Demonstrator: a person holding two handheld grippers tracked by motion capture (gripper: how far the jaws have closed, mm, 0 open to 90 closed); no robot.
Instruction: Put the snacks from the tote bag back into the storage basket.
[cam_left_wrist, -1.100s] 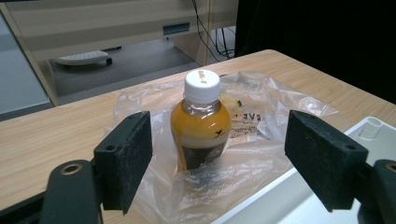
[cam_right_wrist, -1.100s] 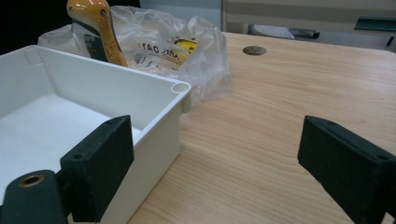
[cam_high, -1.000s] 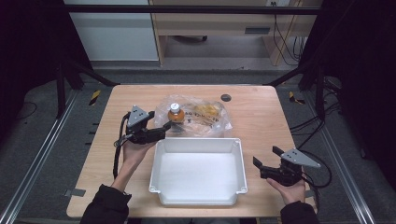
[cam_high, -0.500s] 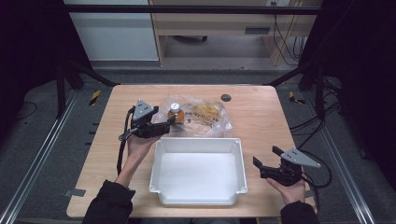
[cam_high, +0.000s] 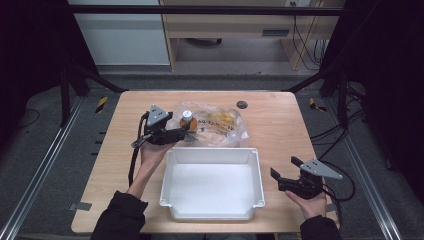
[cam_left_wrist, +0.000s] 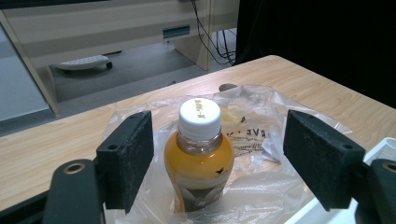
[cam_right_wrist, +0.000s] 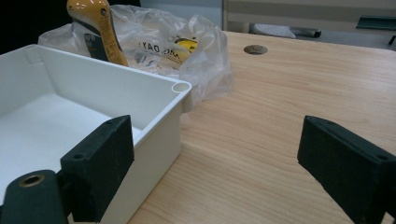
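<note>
Tool pads of the left tool (cam_left_wrist: 217, 158) stand wide on either side of the bottle (cam_left_wrist: 200, 156), near its sides but with a gap on both, so nothing is gripped yet. That bottle, full of orange drink under a white cap (cam_left_wrist: 200, 118), stands upright at the centre of the left gripper view, in the mouth of a crinkled clear plastic bag (cam_left_wrist: 261, 154); in the high view it sits just left of centre, above the white bin (cam_high: 212, 155).

My worry is the bag: its loose film lies all round the bottle's lower half, and closing there could pinch plastic along with the bottle, so the bag and whatever is inside would drag along on a lift. A grip too high, on the rounded shoulder, could let the bottle slip or tip over.

Right tool (cam_right_wrist: 215, 158), lower right of the high view, also stands wide and holds nothing, resting beside the bin's near corner. Bin wall (cam_right_wrist: 154, 116) stands between bottle and person. A round grommet (cam_high: 242, 104) sits in the counter (cam_high: 280, 125), above the bag.
</note>
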